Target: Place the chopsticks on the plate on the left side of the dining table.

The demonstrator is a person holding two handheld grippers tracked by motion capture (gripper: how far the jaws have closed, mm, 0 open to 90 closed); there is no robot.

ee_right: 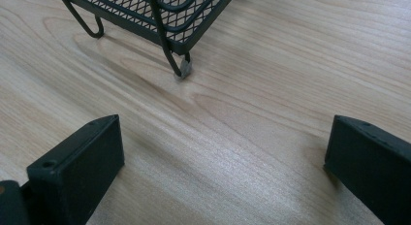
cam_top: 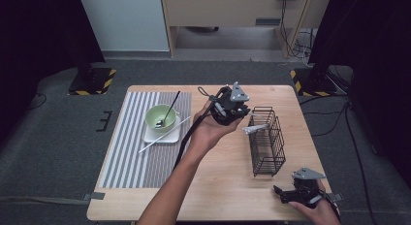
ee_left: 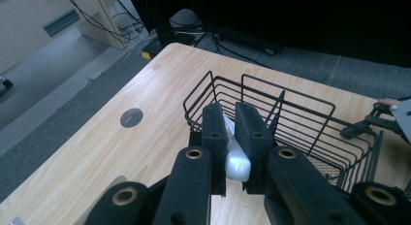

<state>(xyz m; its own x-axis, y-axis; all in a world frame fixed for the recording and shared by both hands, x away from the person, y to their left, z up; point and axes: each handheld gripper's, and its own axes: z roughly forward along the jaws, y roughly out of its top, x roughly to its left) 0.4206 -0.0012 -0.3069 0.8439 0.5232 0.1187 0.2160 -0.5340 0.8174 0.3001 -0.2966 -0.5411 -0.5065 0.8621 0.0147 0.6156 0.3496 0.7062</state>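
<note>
left tongs (cam_top: pixel 244 119) are clamping on a white utensil handle (ee_left: pixel 237 162); in the left gripper view the white piece is sitting pinched between the two black jaws, with its far end running forward and down toward the black wire basket (ee_left: pixel 291 123). in the high view the held utensil (cam_top: pixel 255 129) is poking sideways from the left tongs across the near rim of the wire basket (cam_top: pixel 266 140), above the table rather than lying on it. the basket is standing upright on the right half of the wooden table (cam_top: pixel 218 186). right tongs (cam_top: pixel 282 194) are resting low at the near right corner of the table, jaws standing wide apart with nothing between them; the right gripper view is showing bare wood grain between the jaws and a foot of the basket (ee_right: pixel 184 67) just ahead. on the left, a striped placemat (cam_top: pixel 126 147) is carrying a white square plate (cam_top: pixel 160 136), a pale green bowl (cam_top: pixel 161 117) with a dark-handled spoon (cam_top: pixel 167 111) inside, and a white chopstick (cam_top: pixel 162 135) leaning across the plate.
</note>
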